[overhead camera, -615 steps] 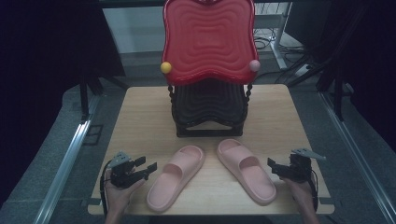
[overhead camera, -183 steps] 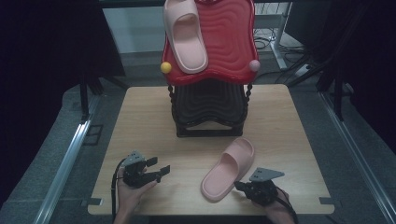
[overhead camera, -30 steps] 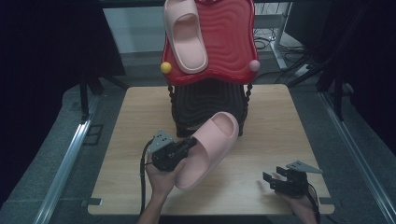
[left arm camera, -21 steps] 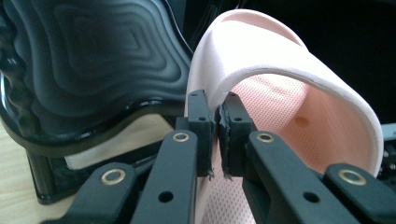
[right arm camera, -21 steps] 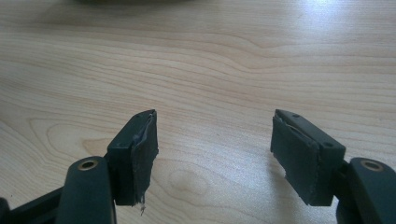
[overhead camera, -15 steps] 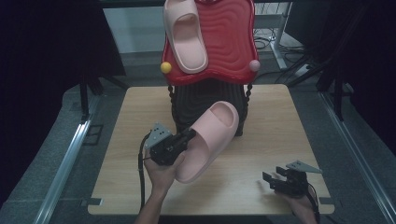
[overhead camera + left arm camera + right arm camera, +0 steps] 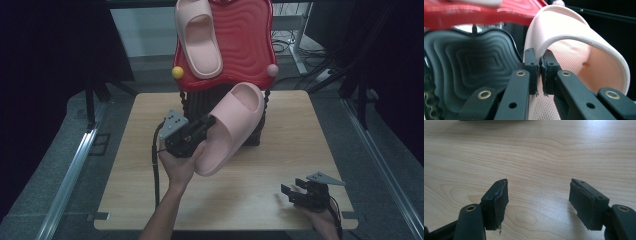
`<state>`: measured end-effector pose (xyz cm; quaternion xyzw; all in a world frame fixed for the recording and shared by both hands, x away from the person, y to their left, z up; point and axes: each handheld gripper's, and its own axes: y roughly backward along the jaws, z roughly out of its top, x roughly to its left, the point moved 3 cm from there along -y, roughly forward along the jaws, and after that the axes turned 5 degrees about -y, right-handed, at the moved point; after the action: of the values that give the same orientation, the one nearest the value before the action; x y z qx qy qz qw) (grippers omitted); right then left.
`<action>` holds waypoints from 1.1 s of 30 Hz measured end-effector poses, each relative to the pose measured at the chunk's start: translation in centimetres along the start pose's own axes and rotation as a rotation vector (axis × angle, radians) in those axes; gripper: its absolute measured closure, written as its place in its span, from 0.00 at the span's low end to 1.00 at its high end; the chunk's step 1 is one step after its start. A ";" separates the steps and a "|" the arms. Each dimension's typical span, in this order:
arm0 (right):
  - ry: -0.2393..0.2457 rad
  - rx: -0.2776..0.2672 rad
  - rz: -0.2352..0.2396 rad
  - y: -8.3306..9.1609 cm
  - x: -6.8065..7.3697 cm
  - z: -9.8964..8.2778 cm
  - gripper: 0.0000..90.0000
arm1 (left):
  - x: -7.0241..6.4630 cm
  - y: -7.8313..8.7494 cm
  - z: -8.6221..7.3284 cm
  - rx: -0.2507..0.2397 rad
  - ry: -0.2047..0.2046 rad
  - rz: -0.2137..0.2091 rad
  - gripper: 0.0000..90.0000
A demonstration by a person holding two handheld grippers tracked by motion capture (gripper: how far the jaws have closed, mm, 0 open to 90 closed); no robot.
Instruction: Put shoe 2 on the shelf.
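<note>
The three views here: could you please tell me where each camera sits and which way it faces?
High view: above the person's side, facing forward and down on the table; forearms, both grippers.
Left gripper view: on the left gripper, facing along jaws clamped on the pink slipper toward the red rack.
Right gripper view: on the right gripper, facing bare tabletop; open jaws.
Shared: high and left views show the slipper.

The top of the red rack [image 7: 240, 45] and the toe of the upper slipper [image 7: 197, 37] are cut off by the upper edge of the high view. The black base [image 7: 195, 102] is largely hidden by the held slipper [image 7: 232, 127]. In the left tongs' view, that slipper's heel is cut off below, and the rack is blurred.
</note>
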<state>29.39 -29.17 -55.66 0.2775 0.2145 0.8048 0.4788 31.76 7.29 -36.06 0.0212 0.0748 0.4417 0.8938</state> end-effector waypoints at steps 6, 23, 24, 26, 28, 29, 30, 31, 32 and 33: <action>-0.004 -0.002 0.000 0.1 -0.1 0.1 0.35 | 0.1 -0.4 1.7 -0.039 -0.021 0.028 0.94; -0.001 -0.002 0.002 -0.1 -0.1 0.1 0.35 | 1.1 -2.2 5.3 -0.070 -0.025 0.082 0.94; 0.001 0.000 0.002 -0.2 -0.1 0.0 0.35 | 1.2 -2.3 5.6 -0.072 -0.020 0.087 0.94; -0.001 0.005 0.004 -0.2 0.0 0.0 0.35 | 1.4 -2.6 6.0 -0.078 -0.014 0.098 0.94; 0.002 0.005 0.003 -0.2 0.0 0.0 0.35 | 1.5 -2.8 6.5 -0.084 -0.013 0.111 0.94; 0.002 0.005 0.003 -0.3 0.0 0.0 0.35 | 1.5 -3.0 6.8 -0.086 -0.015 0.118 0.94; 0.001 0.006 0.003 -0.3 0.0 0.0 0.35 | 1.5 -3.2 7.0 -0.085 -0.022 0.123 0.94; 0.001 0.006 0.003 -0.3 0.0 0.0 0.35 | 1.6 -3.4 7.4 -0.083 -0.029 0.130 0.94; 0.003 0.006 0.003 -0.3 0.0 -0.1 0.35 | 1.6 -3.5 7.7 -0.082 -0.031 0.135 0.94; 0.004 0.007 0.003 -0.3 0.0 -0.1 0.35 | 1.7 -3.6 8.0 -0.085 -0.029 0.137 0.94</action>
<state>29.55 -29.05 -55.92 0.2779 0.2177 0.8053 0.4764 36.78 6.64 -28.75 -0.0054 0.0414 0.5042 0.8626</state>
